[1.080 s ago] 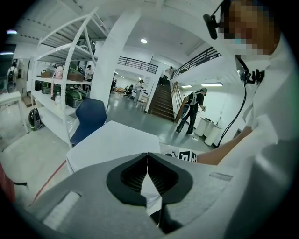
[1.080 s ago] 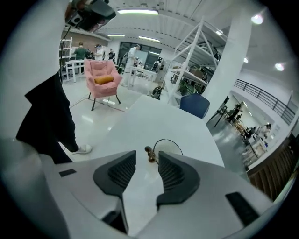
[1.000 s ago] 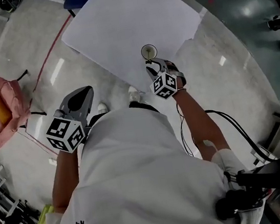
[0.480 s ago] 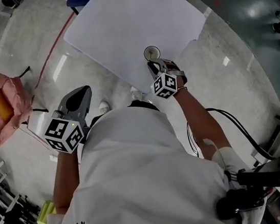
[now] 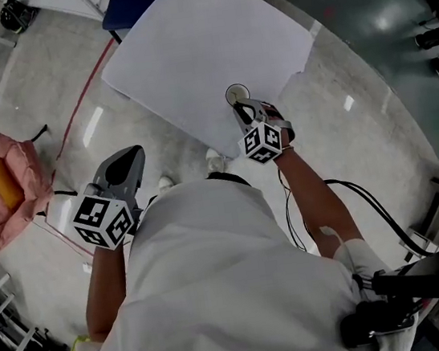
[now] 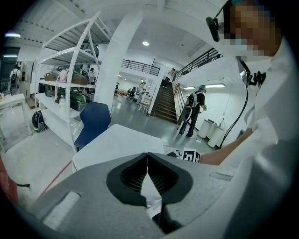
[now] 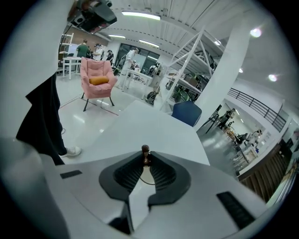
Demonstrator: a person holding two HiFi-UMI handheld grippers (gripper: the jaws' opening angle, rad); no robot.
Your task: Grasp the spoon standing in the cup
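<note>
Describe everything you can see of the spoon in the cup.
The spoon shows only its handle top: a thin dark stem ending in a small rounded brown knob, wood-like. It stands about upright, rising from the pale round cup near the edge of the white table. The jaws of the right hand-held gripper are closing on the stem just under the knob and appear to touch it. The bowl is hidden.

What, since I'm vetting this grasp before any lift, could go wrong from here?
1. The right gripper's jaws are closing on the spoon just below its knob, with only their very tips. So shallow a pinch may let the spoon slip or swivel.
2. The cup stands near the edge of the table on the person's side. A sideways pull on the spoon could tip the cup or drag it off.
</note>
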